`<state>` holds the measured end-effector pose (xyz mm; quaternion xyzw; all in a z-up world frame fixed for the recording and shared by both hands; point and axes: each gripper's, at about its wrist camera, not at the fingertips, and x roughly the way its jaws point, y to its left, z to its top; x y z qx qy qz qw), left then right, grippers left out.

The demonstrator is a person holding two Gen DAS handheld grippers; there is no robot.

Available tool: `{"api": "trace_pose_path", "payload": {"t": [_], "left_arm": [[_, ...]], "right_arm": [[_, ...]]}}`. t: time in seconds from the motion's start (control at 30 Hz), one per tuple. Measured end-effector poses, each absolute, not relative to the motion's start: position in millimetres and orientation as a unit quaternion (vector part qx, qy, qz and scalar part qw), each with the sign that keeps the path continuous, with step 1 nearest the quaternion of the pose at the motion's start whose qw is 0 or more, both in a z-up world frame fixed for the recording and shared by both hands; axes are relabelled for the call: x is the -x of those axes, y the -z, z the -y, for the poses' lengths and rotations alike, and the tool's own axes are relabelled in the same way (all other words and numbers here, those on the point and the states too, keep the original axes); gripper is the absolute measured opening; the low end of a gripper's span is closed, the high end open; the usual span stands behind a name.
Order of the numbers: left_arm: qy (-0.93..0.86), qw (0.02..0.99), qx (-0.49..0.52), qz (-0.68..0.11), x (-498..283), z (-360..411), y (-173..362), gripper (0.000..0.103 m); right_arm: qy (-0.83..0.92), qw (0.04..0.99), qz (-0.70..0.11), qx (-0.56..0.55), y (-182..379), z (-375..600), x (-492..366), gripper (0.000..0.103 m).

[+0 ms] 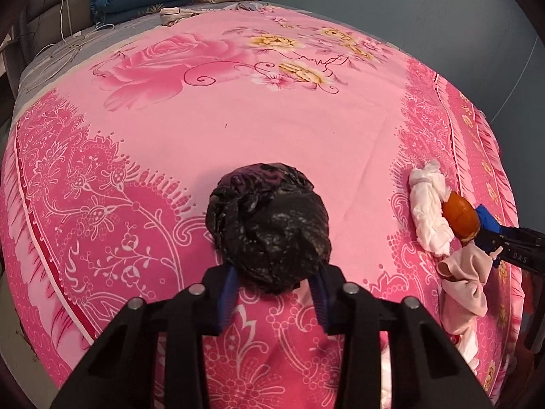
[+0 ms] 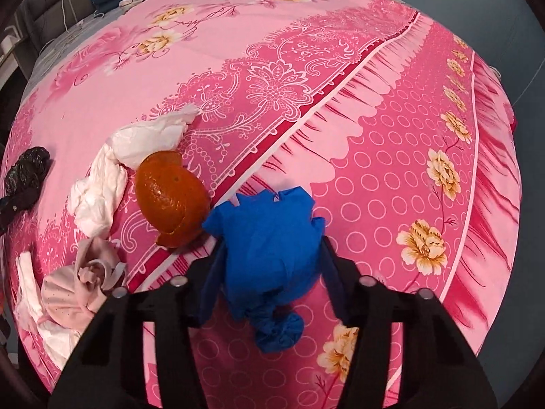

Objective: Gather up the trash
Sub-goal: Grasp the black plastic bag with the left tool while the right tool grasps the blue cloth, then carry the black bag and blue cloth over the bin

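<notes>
left claw gripping black bag, pink bedspread

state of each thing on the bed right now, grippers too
black plastic bag: crumpled, between left gripper fingers
blue wad: bunched, clamped in right gripper
orange peel: lying loose beside blue wad
white tissue: crumpled, loose
pink cloth: bunched, loose

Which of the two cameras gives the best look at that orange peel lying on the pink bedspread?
The right wrist view. There the curved, glossy orange peel lies large and unobstructed beside the crumpled white tissue, just left of the right gripper. The left wrist view shows it small at the right edge, distorted and partly hidden.
</notes>
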<state>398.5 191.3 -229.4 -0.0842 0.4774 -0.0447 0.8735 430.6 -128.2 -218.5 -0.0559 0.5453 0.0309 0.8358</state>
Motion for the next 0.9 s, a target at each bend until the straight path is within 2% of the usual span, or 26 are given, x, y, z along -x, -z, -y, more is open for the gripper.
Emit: {"api": "trace_pose_path", "payload": {"t": [0.13, 0.23, 0.9], "left_arm": [[0.044, 0.877, 0.094, -0.469, -393.4, -196.0, 224.4, 0.029], [0.046, 0.879, 0.104, -0.463, -387.1, -199.9, 219.0, 0.029], [0.08, 0.892, 0.115, -0.43, -296.5, -186.0, 161.3, 0.029]], "right_arm": [[-0.034, 0.84, -0.539, 0.057, 213.3, 124.1, -427.7, 0.026], [-0.038, 0.846, -0.527, 0.064, 205.7, 120.7, -421.0, 0.023], [-0.07, 0.869, -0.49, 0.007, 118.3, 128.6, -323.4, 0.021]]}}
